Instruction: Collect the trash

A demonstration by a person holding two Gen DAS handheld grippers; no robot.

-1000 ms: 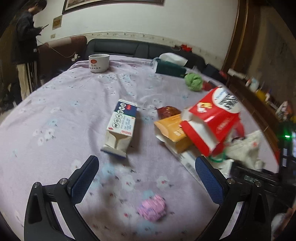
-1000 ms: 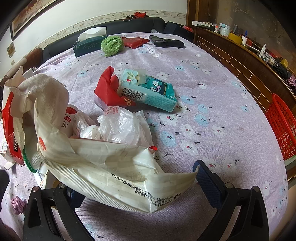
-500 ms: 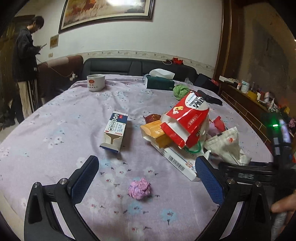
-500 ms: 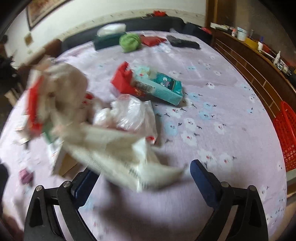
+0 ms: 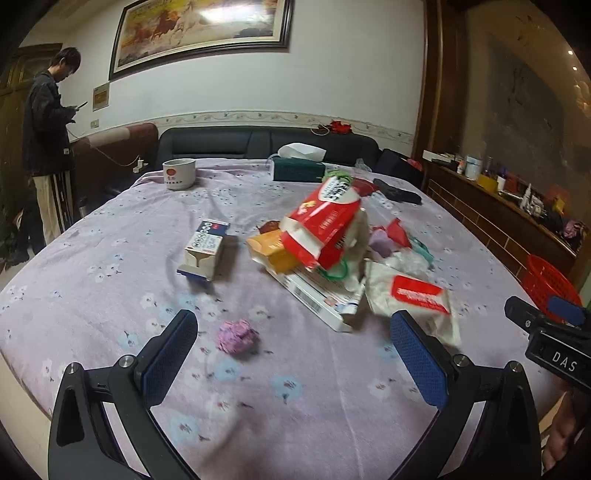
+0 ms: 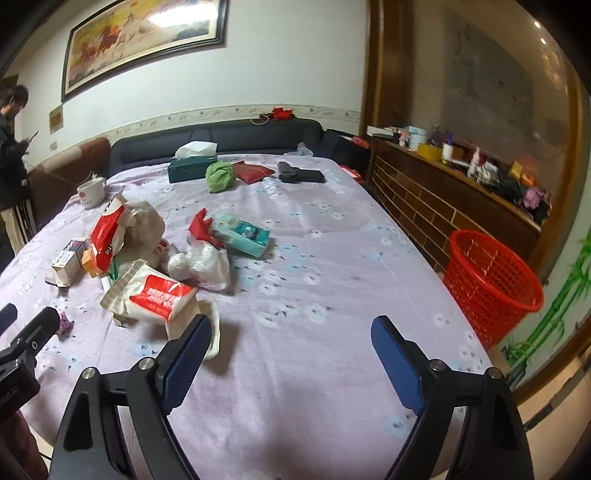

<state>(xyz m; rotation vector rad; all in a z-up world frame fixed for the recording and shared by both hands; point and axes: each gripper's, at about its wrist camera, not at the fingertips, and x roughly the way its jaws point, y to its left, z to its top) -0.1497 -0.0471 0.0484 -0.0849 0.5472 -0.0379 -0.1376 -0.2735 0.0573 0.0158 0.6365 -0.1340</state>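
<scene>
We see the trash heaped mid-way across the worktop (image 6: 332, 258) under its lilac flowered cloth, well apart from the red plastic mesh basket (image 6: 491, 284) standing on the floor beside its right edge, probably so filling it takes a short carry. The crumpled white-and-red wrapper (image 6: 155, 295) lies nearest our right gripper (image 6: 291, 343), wide and empty; the small pink paper ball (image 5: 238, 336) sits just ahead of the left gripper (image 5: 293, 347), equally wide

White walls with a patterned border strip (image 5: 280, 117), hung with a framed horse painting (image 5: 201, 31). Dark sofa (image 6: 218, 138) behind a table under lilac flowered cloth (image 6: 314, 258); wooden sideboard (image 6: 436, 184) at right, cluttered on top. Warm ceiling spots reflected in the glossy panel (image 6: 491, 92) above.
</scene>
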